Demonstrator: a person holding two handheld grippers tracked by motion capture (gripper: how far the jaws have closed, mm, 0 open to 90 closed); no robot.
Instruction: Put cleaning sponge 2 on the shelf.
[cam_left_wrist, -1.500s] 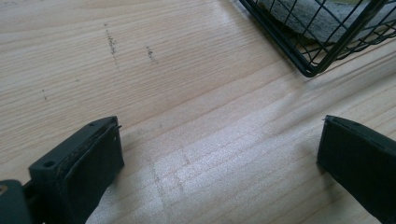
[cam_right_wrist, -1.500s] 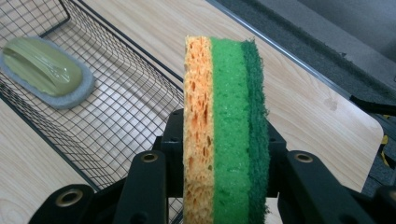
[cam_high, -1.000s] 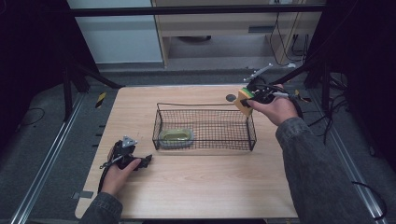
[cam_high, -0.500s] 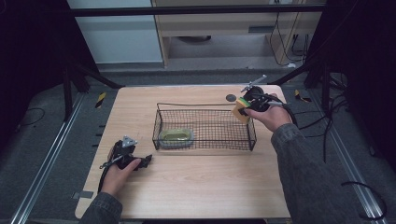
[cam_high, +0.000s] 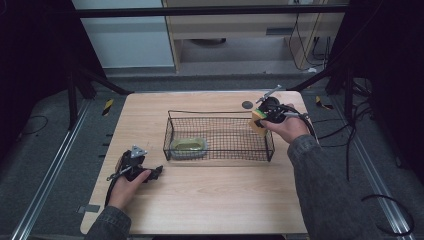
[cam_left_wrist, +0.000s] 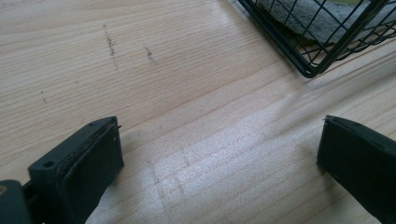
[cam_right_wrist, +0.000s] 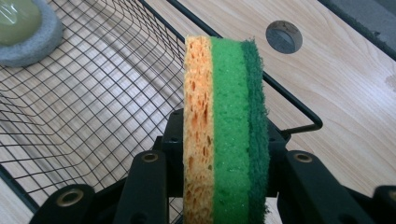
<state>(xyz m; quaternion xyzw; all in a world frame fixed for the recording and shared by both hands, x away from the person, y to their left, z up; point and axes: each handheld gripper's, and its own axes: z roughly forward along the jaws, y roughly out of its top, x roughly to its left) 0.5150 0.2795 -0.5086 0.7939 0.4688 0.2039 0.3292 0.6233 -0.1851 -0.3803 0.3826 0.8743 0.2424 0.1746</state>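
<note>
Right gripper (cam_high: 261, 120) clamped on a layered sponge (cam_right_wrist: 226, 135) — orange face, bright green middle, dark green scouring face — with the sponge standing on edge between the two black jaws, pads pressing its orange and dark green sides. In the high view, sponge (cam_high: 258, 121) held at the right end of the black wire basket (cam_high: 220, 150), right at the top rim of that end wall; whether sponge and wire touch cannot be told. In the right gripper view, basket mesh (cam_right_wrist: 93, 102) spread out below and to the left of the sponge, rim wire passing behind it. Inside the basket, toward its left end, a grey pad with a pale green top (cam_high: 188, 146), well apart from the held sponge. Beyond the basket's right end, a small dark round hole (cam_high: 247, 105) in the wooden table (cam_high: 210, 200). Left gripper (cam_high: 134, 167) resting low on the table near the front left — jaws wide apart, nothing but bare wood between them, a basket corner (cam_left_wrist: 308, 70) just ahead of them in the left gripper view.
</note>
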